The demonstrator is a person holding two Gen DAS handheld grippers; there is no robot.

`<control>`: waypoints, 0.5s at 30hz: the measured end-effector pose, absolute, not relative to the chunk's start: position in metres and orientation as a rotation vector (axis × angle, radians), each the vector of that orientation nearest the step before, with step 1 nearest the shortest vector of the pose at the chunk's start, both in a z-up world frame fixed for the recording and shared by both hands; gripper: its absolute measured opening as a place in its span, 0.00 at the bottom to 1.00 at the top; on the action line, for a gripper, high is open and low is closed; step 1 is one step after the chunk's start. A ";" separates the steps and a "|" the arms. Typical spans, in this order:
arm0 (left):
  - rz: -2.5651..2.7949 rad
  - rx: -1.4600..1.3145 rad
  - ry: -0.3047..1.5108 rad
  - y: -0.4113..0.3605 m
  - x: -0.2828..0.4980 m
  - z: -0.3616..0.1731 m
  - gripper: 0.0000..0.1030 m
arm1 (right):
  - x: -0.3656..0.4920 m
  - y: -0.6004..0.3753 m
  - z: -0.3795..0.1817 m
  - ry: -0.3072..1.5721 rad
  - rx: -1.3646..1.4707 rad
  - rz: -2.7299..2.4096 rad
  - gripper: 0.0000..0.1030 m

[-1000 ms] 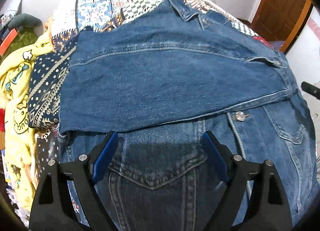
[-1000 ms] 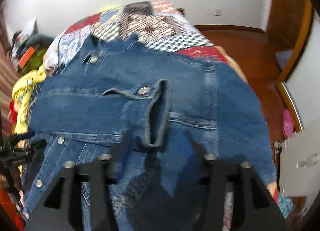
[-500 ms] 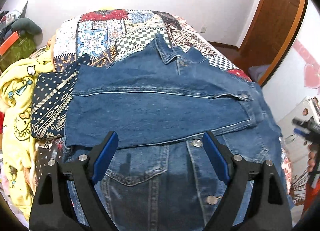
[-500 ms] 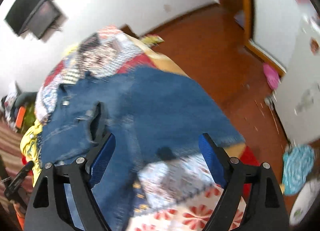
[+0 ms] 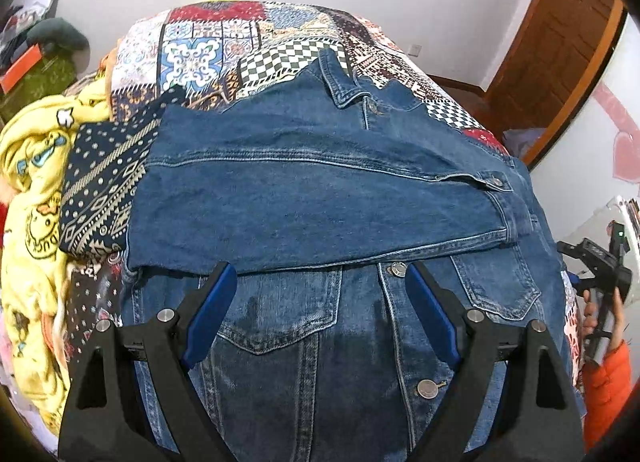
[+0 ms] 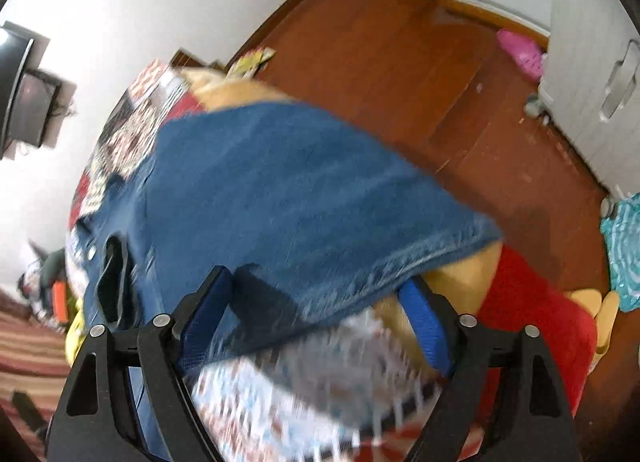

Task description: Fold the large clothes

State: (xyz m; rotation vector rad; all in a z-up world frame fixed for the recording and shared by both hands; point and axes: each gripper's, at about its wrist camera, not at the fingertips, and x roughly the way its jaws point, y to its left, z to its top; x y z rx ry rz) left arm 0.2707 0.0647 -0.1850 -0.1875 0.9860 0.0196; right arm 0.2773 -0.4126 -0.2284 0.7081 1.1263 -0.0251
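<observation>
The denim jacket (image 5: 320, 214) lies front-up across the bed (image 5: 208, 46), one sleeve (image 5: 312, 202) folded over its chest. Both the left gripper (image 5: 316, 302) and right gripper (image 6: 316, 302) have jaws apart, empty. Next, probably: grip the sleeve at the bed's right edge.

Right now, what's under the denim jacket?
The denim jacket lies on a patchwork quilt, with a folded sleeve across its front. What the quilt covers is hidden.

Blue denim jacket (image 5: 320, 198), patchwork-patterned bedspread (image 5: 208, 50)
</observation>
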 end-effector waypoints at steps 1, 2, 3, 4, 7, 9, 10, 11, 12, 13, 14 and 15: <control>0.021 -0.190 0.987 0.065 0.270 -0.185 0.83 | 0.280 -0.414 -0.230 1.125 0.706 -0.043 0.71; 0.024 -0.186 0.986 0.065 0.270 -0.185 0.84 | 0.284 -0.416 -0.232 1.115 0.712 -0.065 0.66; 0.027 -0.179 0.985 0.065 0.269 -0.185 0.83 | 0.287 -0.418 -0.233 1.104 0.725 -0.084 0.58; 0.030 -0.171 0.984 0.065 0.268 -0.185 0.84 | 0.286 -0.420 -0.232 1.097 0.731 -0.100 0.47; 0.033 -0.159 0.983 0.065 0.267 -0.186 0.83 | 0.291 -0.421 -0.223 1.086 0.686 -0.177 0.19; 0.033 -0.159 0.979 0.066 0.266 -0.186 0.83 | 0.293 -0.421 -0.213 1.073 0.672 -0.169 0.16; 0.031 -0.162 0.977 0.067 0.266 -0.186 0.83 | 0.293 -0.420 -0.208 1.064 0.660 -0.167 0.14; 0.029 -0.166 0.974 0.068 0.265 -0.186 0.83 | 0.293 -0.418 -0.199 1.048 0.638 -0.164 0.13; 0.028 -0.170 0.972 0.068 0.264 -0.185 0.84 | 0.292 -0.415 -0.188 1.024 0.616 -0.156 0.11; 0.025 -0.177 0.970 0.069 0.264 -0.186 0.83 | 0.292 -0.413 -0.179 1.003 0.601 -0.144 0.10; 0.023 -0.182 0.969 0.069 0.263 -0.186 0.83 | 0.291 -0.409 -0.166 0.973 0.580 -0.130 0.10; 0.020 -0.184 0.968 0.069 0.263 -0.186 0.83 | 0.290 -0.404 -0.151 0.938 0.562 -0.110 0.09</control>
